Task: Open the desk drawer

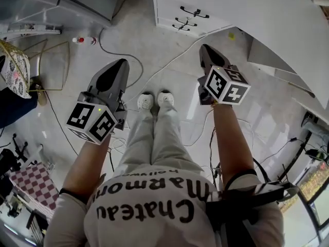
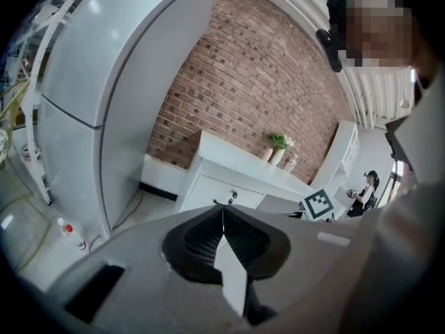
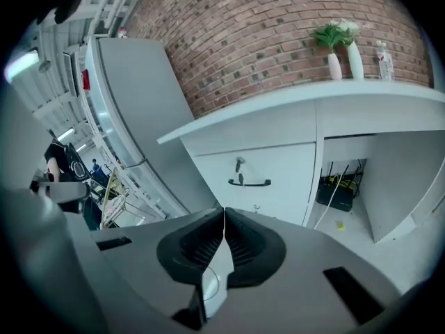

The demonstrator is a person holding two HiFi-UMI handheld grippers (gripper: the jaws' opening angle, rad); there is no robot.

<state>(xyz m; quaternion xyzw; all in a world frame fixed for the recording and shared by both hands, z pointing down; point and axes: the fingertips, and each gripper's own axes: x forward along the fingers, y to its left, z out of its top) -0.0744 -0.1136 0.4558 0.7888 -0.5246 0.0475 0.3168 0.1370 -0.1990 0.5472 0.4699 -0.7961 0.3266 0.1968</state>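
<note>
Holding the left claw [image 2: 222, 218] fully closed, pinching nothing. Holding the right claw [image 3: 224, 218] closed the same way, likewise gripping nothing. Pointing both claws forward above the floor [image 1: 154, 60], well apart from each other, with the person's shoes [image 1: 154, 101] below and between them. Facing the desk drawer [image 3: 274, 169] straight ahead of the right claw, well apart from it and not touching. Showing that drawer closed, flush with the white front, bearing a dark handle [image 3: 249, 182] and a small lock [image 3: 239, 164] just above that. Finding the same drawer ahead and slightly right of the left claw, also well apart. Looking up and right from the right claw at the white surface [image 3: 292, 106], carrying two vases [image 3: 335, 67] and a bottle [image 3: 384, 60]. Catching a grey fridge [image 3: 132, 117] to the left of the right claw and a brick wall [image 3: 264, 26] beyond.
</note>
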